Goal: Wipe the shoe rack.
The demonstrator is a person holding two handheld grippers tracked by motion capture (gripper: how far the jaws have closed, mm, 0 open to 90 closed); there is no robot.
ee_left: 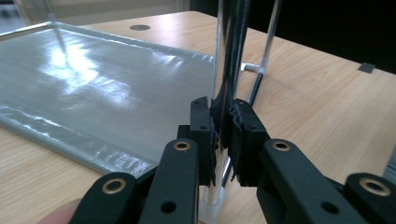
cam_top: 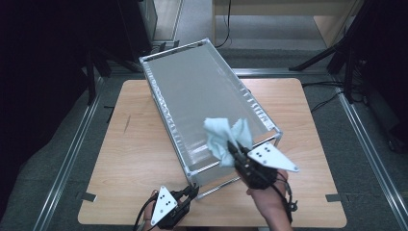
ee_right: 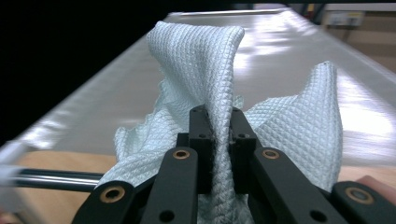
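Note:
A long metal frame topped by a frosted grey panel lies slantwise across the wooden table. My left gripper is at the frame's near corner, its jaws shut on the upright shiny post, as the left gripper view shows from close up. My right gripper is over the panel's near right end, shut on a pale blue-green waffle-weave cloth. In the right gripper view, the cloth bunches up between the jaws and spreads to both sides, hiding the panel just ahead.
The frame's far end overhangs the table's back edge. Bare wood lies left and right of the frame. Dark stand legs and floor rails flank the table. A round hole sits in the tabletop.

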